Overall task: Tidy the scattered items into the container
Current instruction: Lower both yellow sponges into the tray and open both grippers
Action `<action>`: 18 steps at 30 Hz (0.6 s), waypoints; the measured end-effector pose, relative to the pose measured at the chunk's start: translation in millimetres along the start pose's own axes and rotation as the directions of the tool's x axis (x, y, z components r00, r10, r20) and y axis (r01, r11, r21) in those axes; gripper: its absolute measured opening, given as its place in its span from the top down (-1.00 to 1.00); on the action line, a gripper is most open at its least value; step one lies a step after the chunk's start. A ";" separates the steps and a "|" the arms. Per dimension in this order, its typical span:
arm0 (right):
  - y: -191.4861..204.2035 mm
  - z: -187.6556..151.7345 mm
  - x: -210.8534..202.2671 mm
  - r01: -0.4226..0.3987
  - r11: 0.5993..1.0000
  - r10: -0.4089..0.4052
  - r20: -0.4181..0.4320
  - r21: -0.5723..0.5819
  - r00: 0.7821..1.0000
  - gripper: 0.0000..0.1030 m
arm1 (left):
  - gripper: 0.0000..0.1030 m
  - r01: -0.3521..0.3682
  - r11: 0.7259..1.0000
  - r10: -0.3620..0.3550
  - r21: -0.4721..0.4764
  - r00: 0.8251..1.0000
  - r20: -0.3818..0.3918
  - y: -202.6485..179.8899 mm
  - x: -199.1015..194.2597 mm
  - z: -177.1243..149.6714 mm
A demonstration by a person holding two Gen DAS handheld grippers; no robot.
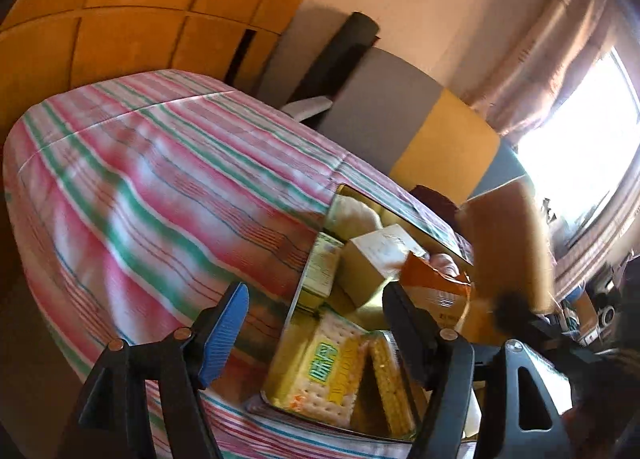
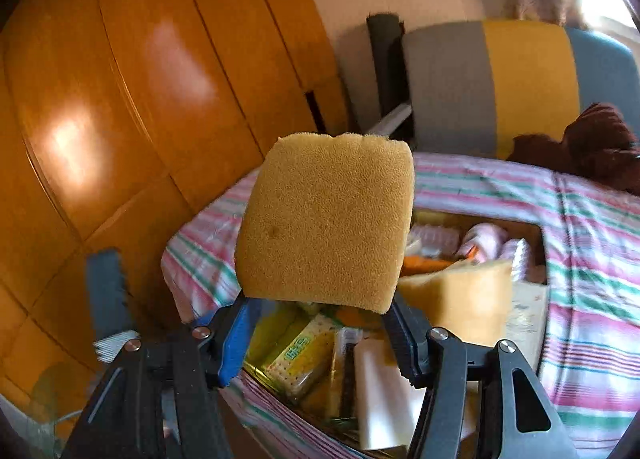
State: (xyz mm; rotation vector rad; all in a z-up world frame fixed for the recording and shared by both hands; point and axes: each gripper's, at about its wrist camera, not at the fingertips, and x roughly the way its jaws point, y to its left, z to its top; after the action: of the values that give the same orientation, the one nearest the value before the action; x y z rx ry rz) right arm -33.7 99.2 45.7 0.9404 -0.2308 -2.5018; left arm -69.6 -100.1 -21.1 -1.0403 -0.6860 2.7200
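Mustard-yellow sponge up front, its surface finely pored. Beneath it, the bedsheet runs pink, white and green in stripes. Below the sponge, a yellow-and-white cracker packet with green lettering; behind the sponge, glossy orange wardrobe panels.

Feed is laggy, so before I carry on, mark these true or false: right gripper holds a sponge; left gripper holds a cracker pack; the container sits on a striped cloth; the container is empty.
1. The right gripper holds a sponge. True.
2. The left gripper holds a cracker pack. False: its jaws stand open and empty, and the pack lies in the container.
3. The container sits on a striped cloth. True.
4. The container is empty. False: it holds packs and boxes.
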 end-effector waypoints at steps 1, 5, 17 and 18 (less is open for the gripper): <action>0.1 -1.7 12.2 0.007 1.000 -0.007 -0.022 -0.002 1.000 -0.19 | -0.38 -0.001 1.000 0.001 -0.003 1.000 -0.008 1.0 0.5 -0.7; 2.9 -10.0 51.7 0.038 0.997 -0.044 -0.077 -0.068 0.996 -0.38 | -0.37 -0.010 0.999 0.009 -0.035 1.000 -0.016 8.9 0.1 -1.9; -23.3 -29.8 -39.0 0.000 0.999 -0.003 0.090 0.036 0.996 -0.65 | -0.38 -0.012 1.000 0.012 -0.001 1.000 0.013 -5.1 -2.0 2.6; -28.9 -31.1 -50.3 0.027 0.999 -0.032 0.127 0.044 0.991 -0.53 | -0.38 -0.012 1.000 0.012 0.014 1.000 0.018 -11.5 -2.0 4.3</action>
State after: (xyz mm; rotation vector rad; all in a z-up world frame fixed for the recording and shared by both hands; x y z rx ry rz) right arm 9.8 148.5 42.8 0.8056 -0.3132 -2.5968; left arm -71.2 -92.1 -11.8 -1.0218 -0.6643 2.7437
